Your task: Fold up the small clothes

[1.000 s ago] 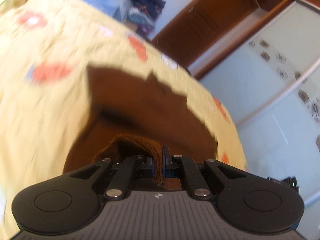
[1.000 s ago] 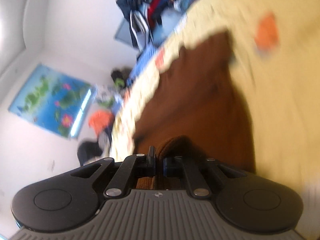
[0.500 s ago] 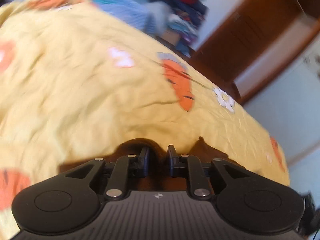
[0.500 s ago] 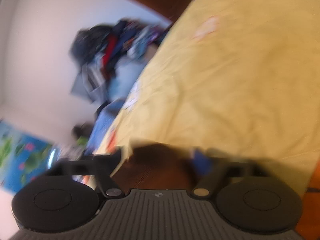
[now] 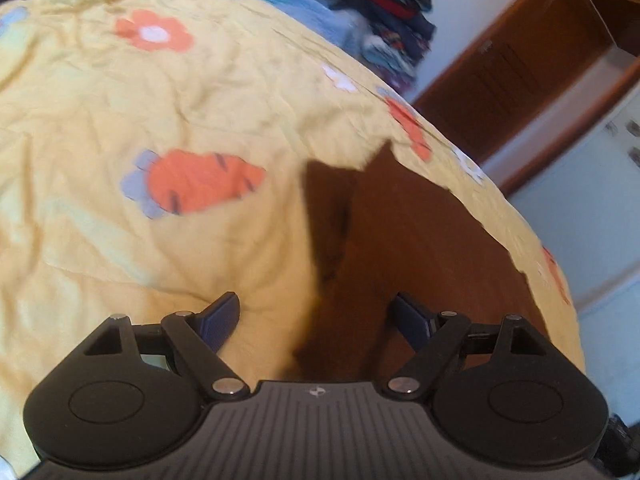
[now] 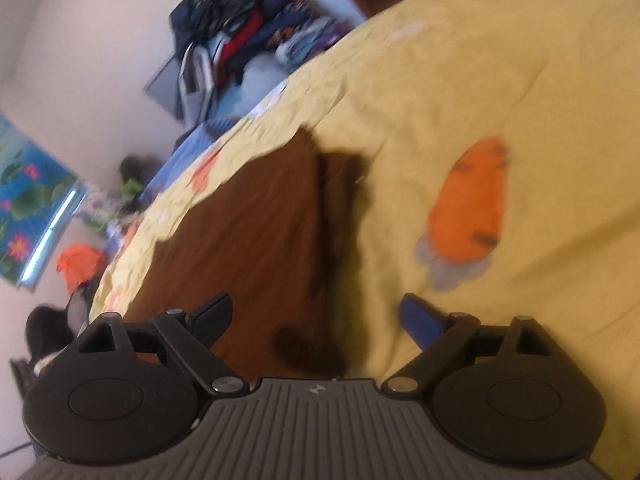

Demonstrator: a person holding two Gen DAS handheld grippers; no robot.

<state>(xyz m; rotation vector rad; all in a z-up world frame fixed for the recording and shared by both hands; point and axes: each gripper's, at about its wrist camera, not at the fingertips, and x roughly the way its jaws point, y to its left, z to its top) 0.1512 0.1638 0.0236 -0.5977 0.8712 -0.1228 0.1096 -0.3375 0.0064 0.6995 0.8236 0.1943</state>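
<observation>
A brown garment [image 5: 420, 248] lies on the yellow sheet [image 5: 168, 112] of a bed, filling the lower right of the left wrist view and the centre left of the right wrist view [image 6: 248, 216]. It looks laid flat, with a darker strip along one side where one layer seems doubled over another; the blur hides whether that is a fold or a seam. The left gripper [image 5: 316, 316] has its jaws spread wide, having just opened; the cloth's edge runs up between them, but neither pad presses on it, so the garment is loose. The right gripper [image 6: 316, 316] is likewise apart, its jaws opened within the last second, with the cloth's darker edge lying in the gap and untouched by either pad. Both tools point down at the same garment from opposite sides, which suits two corners being let go together so the cloth settles evenly. The garment sits near the bed's edge, probably to keep it within easy reach of both hands. A printed carrot [image 5: 200, 184] marks bare sheet beside it, room for the next fold. A heap of clothes [image 6: 248, 36] waits at the upper left of the right view, likely the pile yet to be done.
</observation>
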